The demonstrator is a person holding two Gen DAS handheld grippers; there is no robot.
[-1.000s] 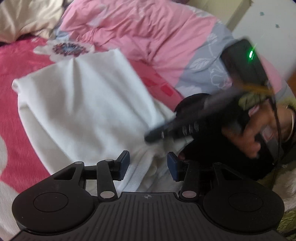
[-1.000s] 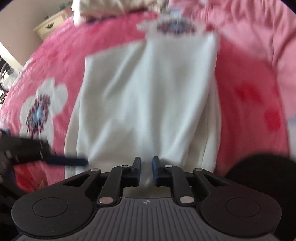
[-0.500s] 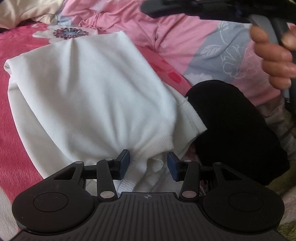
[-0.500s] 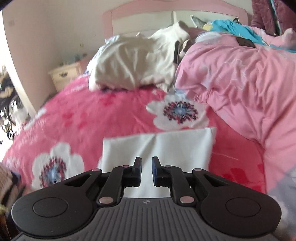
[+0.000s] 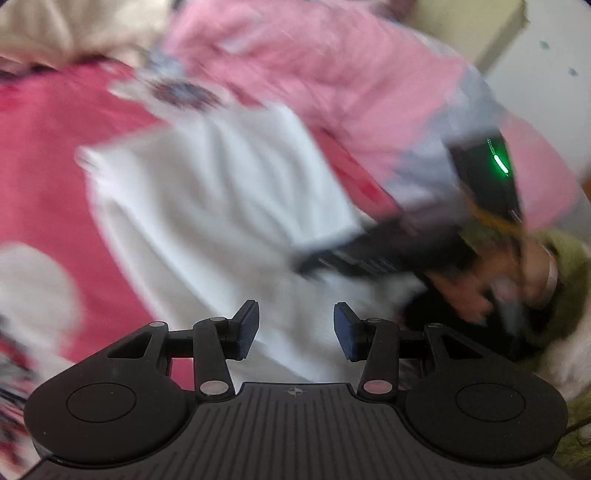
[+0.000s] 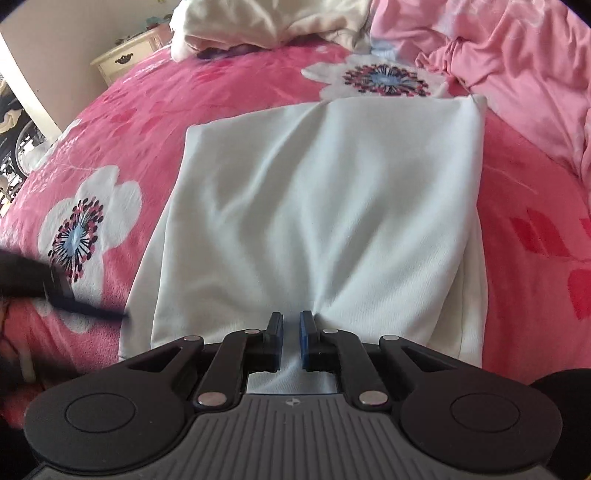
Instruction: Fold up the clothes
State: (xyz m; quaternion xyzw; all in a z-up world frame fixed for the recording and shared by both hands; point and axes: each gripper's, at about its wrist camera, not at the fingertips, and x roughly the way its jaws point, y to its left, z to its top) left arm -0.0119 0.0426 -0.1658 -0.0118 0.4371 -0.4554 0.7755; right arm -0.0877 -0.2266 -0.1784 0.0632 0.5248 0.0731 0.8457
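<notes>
Where the white garment lies flat on the pink flowered bedspread, its near edge bunches up at the right gripper. Its jaws are closing, with a thin fold of white cloth between the blue pads. The left gripper hangs over the near left part of the garment, jaws partly open and holding nothing. A pink quilt is heaped on the right. A cream pile of cloth sits at the far end.
</notes>
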